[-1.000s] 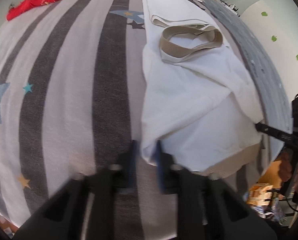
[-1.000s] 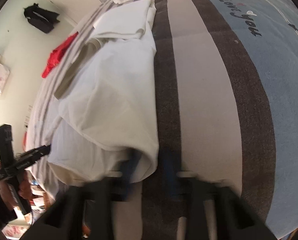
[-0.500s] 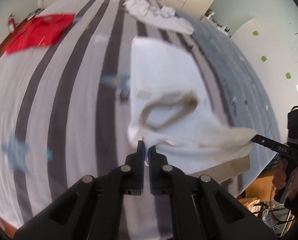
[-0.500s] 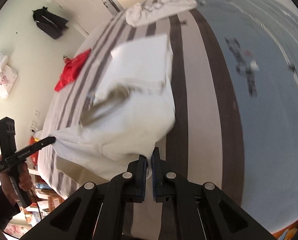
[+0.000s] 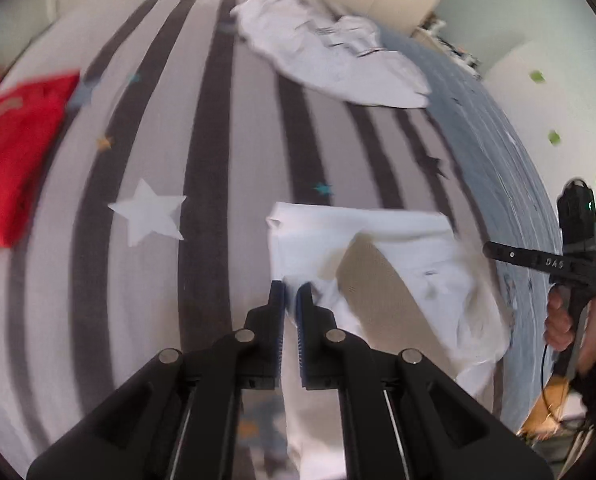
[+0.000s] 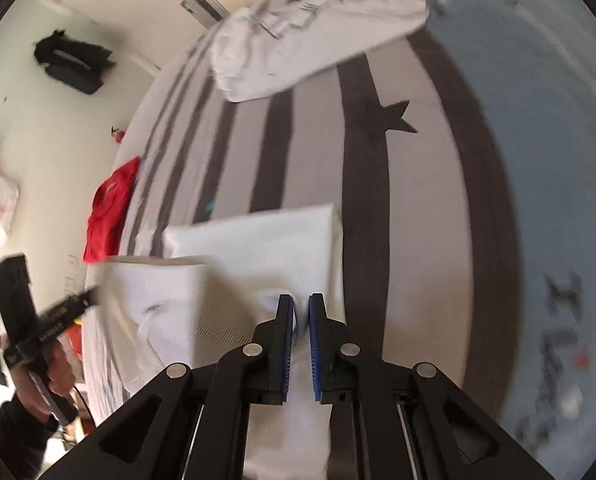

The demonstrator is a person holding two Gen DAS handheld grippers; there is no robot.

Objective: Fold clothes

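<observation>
Both tongs are over the striped bed [image 5: 226,152]: left tongs [image 5: 291,294] clamped on the white shirt [image 5: 362,232], right tongs [image 6: 301,307] easing open, shirt hem between them.

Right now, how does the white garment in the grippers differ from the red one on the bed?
The white garment is part folded, squared at its far edge, its near edge lifted by both grippers; the red garment lies loose and untouched.
The white garment sits mid-bed near the fingers; the red garment is off at the bed's edge.
White shows a tan band; red looks plain.
Both lie on the striped bedspread.
</observation>
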